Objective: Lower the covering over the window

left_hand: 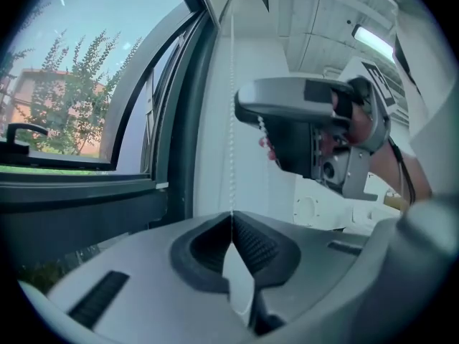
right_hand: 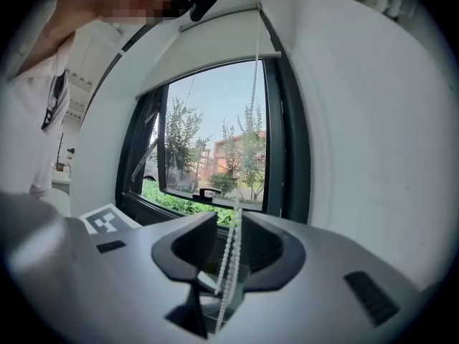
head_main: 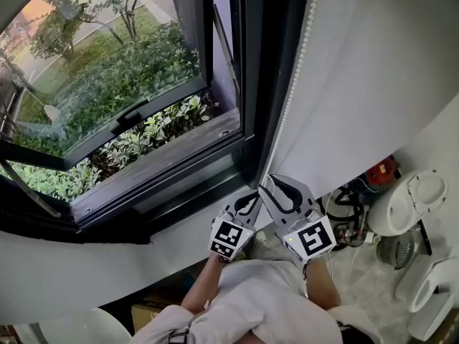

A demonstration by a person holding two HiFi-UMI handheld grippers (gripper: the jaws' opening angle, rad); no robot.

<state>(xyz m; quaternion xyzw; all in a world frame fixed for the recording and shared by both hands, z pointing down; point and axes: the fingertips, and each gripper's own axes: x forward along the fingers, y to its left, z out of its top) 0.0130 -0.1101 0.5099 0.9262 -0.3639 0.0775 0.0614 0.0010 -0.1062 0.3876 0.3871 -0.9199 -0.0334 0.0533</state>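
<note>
**Blind barely lowered; chain held by one gripper only**

In the head view, the window stood fully exposed, with greenery visible through the glass and none of the covering over it. The bead chain ran down the right side of the frame to the two tools. The left gripper and the right gripper sat close together at the chain's lower end, the right one slightly higher.

In the left gripper view, the left gripper had its jaws pressed together, pinching a single strand of the bead chain, which rose taut from them. The right gripper hung above, beside the same chain.

In the right gripper view, the right gripper had its jaws spread partway. The looped strands of the bead chain passed loosely between the pads, and neither pad pressed on them. The blind showed only as a white band at the top of the window, so nearly all the lowering appeared left to do. The likely next step was a fresh grip higher up the chain.
</note>
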